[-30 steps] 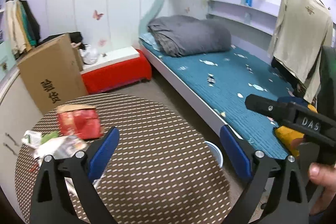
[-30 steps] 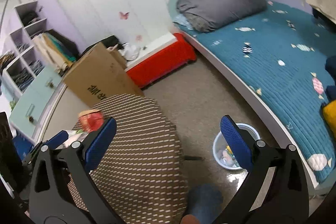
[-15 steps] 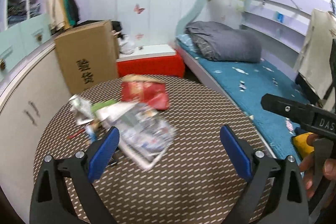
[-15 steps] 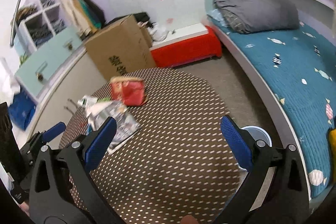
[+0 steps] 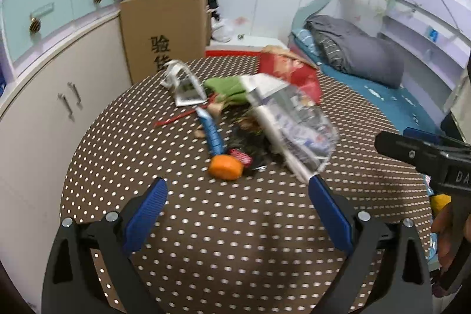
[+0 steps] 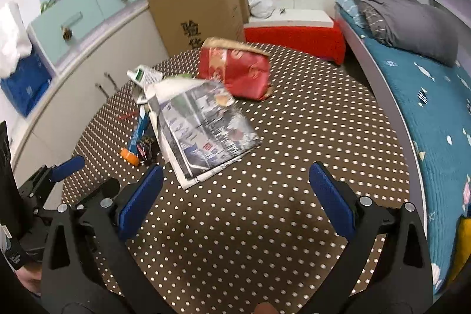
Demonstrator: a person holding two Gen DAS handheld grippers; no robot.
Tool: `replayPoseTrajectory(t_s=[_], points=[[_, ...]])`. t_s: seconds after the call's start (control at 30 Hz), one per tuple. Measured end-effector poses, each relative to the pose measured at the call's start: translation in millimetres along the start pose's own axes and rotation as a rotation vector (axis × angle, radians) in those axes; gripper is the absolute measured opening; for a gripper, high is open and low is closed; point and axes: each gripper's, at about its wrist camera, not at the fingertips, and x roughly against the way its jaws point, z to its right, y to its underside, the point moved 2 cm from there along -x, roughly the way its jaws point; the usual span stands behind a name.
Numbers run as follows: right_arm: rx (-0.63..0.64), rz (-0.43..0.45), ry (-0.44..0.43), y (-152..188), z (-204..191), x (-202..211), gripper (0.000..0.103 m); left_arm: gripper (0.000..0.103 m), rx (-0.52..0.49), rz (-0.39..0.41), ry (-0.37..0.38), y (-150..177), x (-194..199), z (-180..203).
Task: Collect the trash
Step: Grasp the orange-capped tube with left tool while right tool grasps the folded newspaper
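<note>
Trash lies on a round brown dotted table (image 5: 235,240) (image 6: 294,155). It includes a folded newspaper (image 5: 291,122) (image 6: 203,128), a red paper bag (image 5: 290,74) (image 6: 235,71), a blue tube with an orange cap (image 5: 216,147) (image 6: 134,141), a green wrapper (image 5: 226,87) and a crumpled white pack (image 5: 184,87) (image 6: 145,75). My left gripper (image 5: 237,205) is open and empty, just short of the orange cap. My right gripper (image 6: 235,196) is open and empty, near the newspaper's front edge.
A cardboard box (image 5: 164,28) (image 6: 200,11) stands behind the table beside a curved white cabinet (image 5: 44,96). A red and white bench (image 6: 294,31) and a bed with a teal cover (image 5: 391,99) (image 6: 426,96) lie to the right.
Both views have swung left and down from the bed and floor onto the table. The trash pile now sits close in front of both open grippers.
</note>
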Motion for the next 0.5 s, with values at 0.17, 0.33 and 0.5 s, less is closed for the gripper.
replayPoseTrajectory(t_s=[0.17, 0.33, 0.5], points=[[0.020, -0.040, 0.002, 1.1, -8.9, -20.2, 0.097, 0.095, 0.011, -0.023, -0.007, -0.8, -14.5, -12.4], [0.030, -0.063, 0.016, 5.3, -9.6, -28.6, 0.097, 0.095, -0.002, -0.042, -0.012, -3.8, -29.4, -16.8], [0.062, -0.079, 0.032, 6.5, -15.4, -37.6, 0.097, 0.094, -0.012, -0.045, -0.009, -7.1, -37.9, -19.3]])
